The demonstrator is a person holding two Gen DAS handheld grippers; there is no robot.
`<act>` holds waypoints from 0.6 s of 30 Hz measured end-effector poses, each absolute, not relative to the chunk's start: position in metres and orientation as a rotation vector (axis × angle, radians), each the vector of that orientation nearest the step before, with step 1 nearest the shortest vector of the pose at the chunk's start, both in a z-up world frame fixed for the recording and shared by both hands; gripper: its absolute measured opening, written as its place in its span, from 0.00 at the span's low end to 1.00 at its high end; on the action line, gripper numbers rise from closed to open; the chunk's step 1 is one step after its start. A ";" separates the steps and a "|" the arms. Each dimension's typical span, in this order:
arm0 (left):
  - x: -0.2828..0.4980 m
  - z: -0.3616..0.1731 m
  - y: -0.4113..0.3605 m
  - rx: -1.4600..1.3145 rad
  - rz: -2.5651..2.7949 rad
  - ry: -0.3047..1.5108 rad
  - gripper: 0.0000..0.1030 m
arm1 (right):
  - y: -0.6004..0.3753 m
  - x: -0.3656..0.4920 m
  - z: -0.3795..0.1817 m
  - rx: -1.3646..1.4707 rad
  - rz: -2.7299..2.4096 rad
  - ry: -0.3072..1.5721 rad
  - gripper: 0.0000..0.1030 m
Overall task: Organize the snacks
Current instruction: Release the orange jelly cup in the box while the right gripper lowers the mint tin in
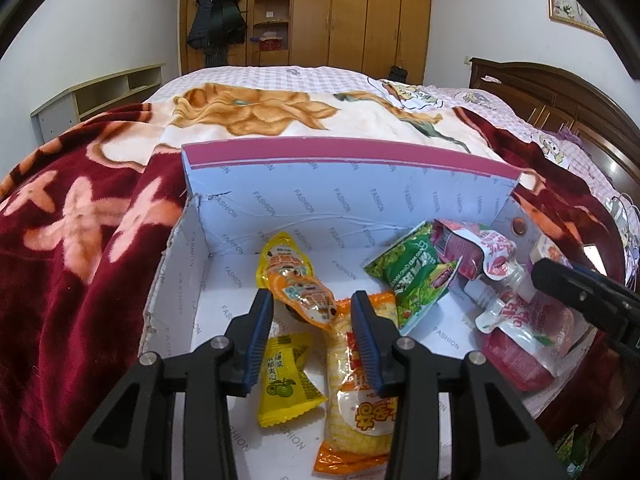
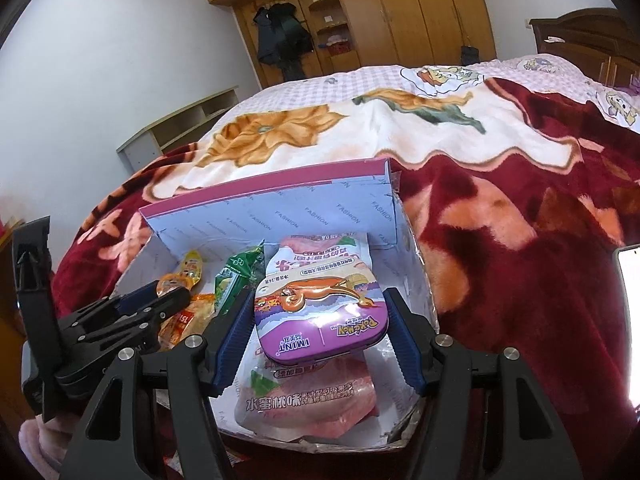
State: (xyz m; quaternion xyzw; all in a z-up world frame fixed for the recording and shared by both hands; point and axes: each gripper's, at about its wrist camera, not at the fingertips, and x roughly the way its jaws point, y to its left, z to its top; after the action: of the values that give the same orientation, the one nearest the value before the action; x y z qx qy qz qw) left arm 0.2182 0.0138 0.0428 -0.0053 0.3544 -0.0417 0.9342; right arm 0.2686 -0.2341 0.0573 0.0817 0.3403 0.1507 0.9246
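Note:
An open white box point(image 1: 304, 204) with "FASHION" print and a pink lid edge lies on the bed and holds snacks. In the left wrist view my left gripper point(image 1: 314, 304) is open just above an orange jelly pouch point(image 1: 306, 300), a yellow candy packet point(image 1: 286, 380) and a long corn snack point(image 1: 362, 396). A green packet point(image 1: 412, 280) and pink peach pouches point(image 1: 524, 344) lie to the right. In the right wrist view my right gripper point(image 2: 316, 308) is open around a purple mint tin point(image 2: 320, 320), which rests on a pink pouch point(image 2: 308, 404); its pads stand apart from the tin.
The box point(image 2: 340, 208) sits on a dark red floral blanket point(image 1: 68, 240) over the bed. A wooden wardrobe point(image 1: 340, 12) and a low shelf point(image 1: 100, 96) stand behind. A dark headboard point(image 1: 560, 92) is at the right. A lit phone screen point(image 2: 630, 320) lies at the right edge.

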 end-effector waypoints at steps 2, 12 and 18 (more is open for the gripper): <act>0.218 0.043 0.014 -0.010 -0.085 0.725 0.42 | -0.234 0.268 0.057 0.168 0.303 0.698 0.63; 0.212 0.047 0.012 -0.017 -0.102 0.714 0.47 | -0.239 0.263 0.066 0.194 0.300 0.688 0.72; 0.202 0.055 0.015 -0.038 -0.106 0.700 0.48 | -0.239 0.254 0.075 0.204 0.330 0.676 0.72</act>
State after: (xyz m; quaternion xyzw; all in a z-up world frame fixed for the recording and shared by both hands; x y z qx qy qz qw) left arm 0.2017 0.0151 0.0553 -0.0185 0.3429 -0.0517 0.9378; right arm 0.2538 -0.2386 0.0746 0.0994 0.3296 0.1608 0.9250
